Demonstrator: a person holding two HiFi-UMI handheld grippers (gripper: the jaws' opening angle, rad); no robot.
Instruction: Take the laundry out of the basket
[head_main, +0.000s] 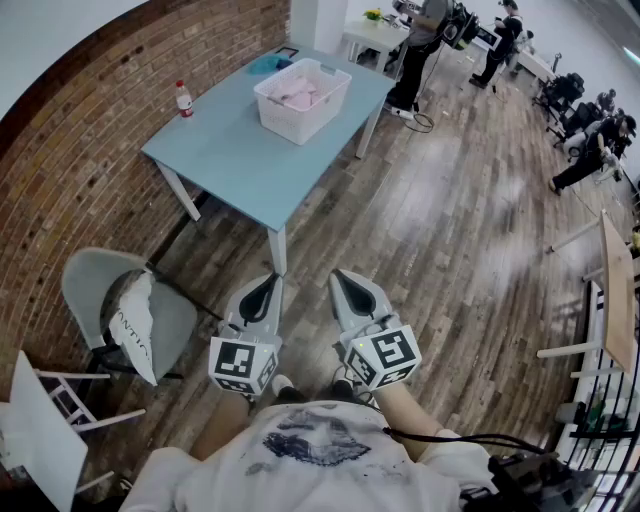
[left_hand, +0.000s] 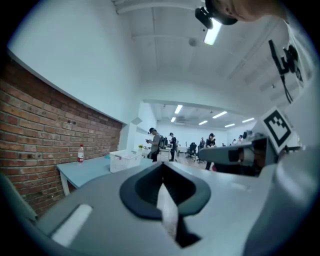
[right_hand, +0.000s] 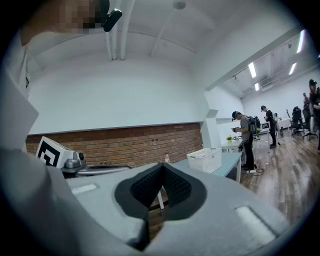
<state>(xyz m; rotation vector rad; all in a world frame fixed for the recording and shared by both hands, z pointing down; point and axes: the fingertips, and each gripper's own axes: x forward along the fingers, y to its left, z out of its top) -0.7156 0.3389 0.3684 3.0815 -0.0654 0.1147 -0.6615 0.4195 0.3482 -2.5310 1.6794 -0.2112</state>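
At the far left of the head view a grey chair (head_main: 95, 285) stands by the brick wall, with something white draped on its seat. Further along, a small bottle (head_main: 184, 99) with a red cap stands on the blue table (head_main: 240, 160). To its right on the same table sits the white basket (head_main: 290, 118), with pale pink laundry (head_main: 300, 93) lying inside it. Nothing has been lifted out. The 2 tools are well apart from the table, held level and side by side close to the person's body. The left gripper (head_main: 268, 281) has its jaws together with nothing between them. Just to its right, the right gripper (head_main: 343, 277) is likewise closed and empty. Each gripper view shows the basket only small and far off, beyond the jaw tips. The task looks to be at its very start, in the approach, with no reach begun. The next move calls for walking up to the table, spreading at least 1 pair of jaws, and bringing it down over the basket rim onto the cloth.
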